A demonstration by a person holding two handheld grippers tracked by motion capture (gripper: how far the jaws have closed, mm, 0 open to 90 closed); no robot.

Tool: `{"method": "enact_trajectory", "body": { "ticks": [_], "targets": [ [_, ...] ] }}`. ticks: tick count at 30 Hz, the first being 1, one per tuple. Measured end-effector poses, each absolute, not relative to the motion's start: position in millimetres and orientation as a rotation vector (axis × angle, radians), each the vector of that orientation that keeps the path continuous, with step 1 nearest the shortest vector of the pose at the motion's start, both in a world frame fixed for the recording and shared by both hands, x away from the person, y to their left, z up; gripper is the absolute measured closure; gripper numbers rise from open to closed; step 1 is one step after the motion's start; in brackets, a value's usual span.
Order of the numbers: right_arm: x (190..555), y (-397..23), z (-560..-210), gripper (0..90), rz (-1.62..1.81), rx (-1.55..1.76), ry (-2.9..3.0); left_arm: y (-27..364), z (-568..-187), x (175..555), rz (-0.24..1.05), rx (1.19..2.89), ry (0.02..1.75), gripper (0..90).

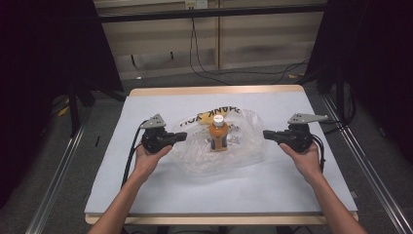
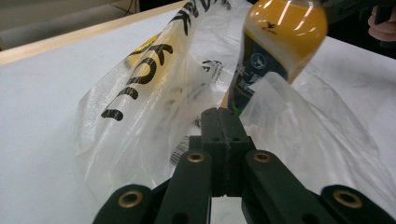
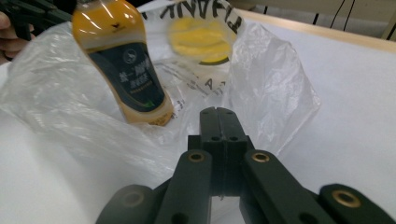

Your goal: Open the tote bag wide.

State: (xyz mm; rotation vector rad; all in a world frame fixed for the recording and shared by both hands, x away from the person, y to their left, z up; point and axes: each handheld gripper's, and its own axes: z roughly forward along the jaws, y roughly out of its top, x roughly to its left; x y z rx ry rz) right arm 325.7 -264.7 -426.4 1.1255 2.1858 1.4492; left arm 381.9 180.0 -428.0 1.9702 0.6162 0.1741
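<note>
Orange juice bottle [image 1: 218,133] with a white cap, upright mid-counter on a crinkled clear plastic bag [image 1: 243,146]. Likely fairly heavy and stiff but smooth, so best gripped around its labelled middle; the bag is limp, light and slippery, best pinched at a loose edge. Left gripper [image 1: 181,137] and right gripper [image 1: 267,133] flank it, apart from it, fingers pressed together and holding nothing, over the white counter [image 1: 146,195].
</note>
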Motion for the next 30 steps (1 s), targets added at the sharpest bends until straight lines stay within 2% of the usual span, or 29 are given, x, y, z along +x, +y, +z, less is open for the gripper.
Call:
{"method": "enact_trajectory", "body": {
  "ticks": [6, 7, 8, 10, 12, 14, 15, 16, 18, 20, 22, 30],
  "targets": [
    [303, -271, -426, 88.0, 1.51, 1.102, 2.095, 198, -423, 365, 0.214, 1.912, 0.599, 90.0],
    [301, -272, -427, 80.3, 1.525, 1.1, 2.089, 201, -422, 362, 0.226, 1.905, 0.601, 89.0],
    [299, -272, -428, 76.7, 1.526, 1.098, 2.08, 204, -423, 360, 0.218, 1.888, 0.597, 87.6],
    [295, -272, -427, 70.3, 1.519, 1.096, 2.08, 206, -423, 358, 0.225, 1.873, 0.614, 79.1],
    [291, -271, -426, 56.5, 1.514, 1.095, 2.071, 212, -422, 349, 0.26, 1.869, 0.599, 77.0],
    [284, -270, -426, 44.0, 1.512, 1.078, 2.056, 213, -421, 345, 0.273, 1.866, 0.6, 66.2],
    [284, -270, -426, 44.0, 1.512, 1.078, 2.056, 214, -421, 343, 0.273, 1.857, 0.593, 66.2],
    [278, -268, -426, 24.0, 1.506, 1.084, 2.019, 216, -420, 335, 0.309, 1.865, 0.633, 46.4],
    [273, -268, -427, 16.1, 1.509, 1.104, 2.018, 220, -421, 329, 0.314, 1.862, 0.608, 41.5],
    [267, -268, -428, 5.9, 1.483, 1.115, 2.006, 223, -422, 322, 0.319, 1.851, 0.613, 27.4],
    [259, -270, -429, 3.9, 1.472, 1.117, 1.992, 227, -423, 315, 0.333, 1.864, 0.619, 17.1],
    [237, -280, -432, 0.7, 1.482, 1.148, 1.924, 239, -431, 293, 0.345, 1.839, 0.655, 6.7]
  ]
}}
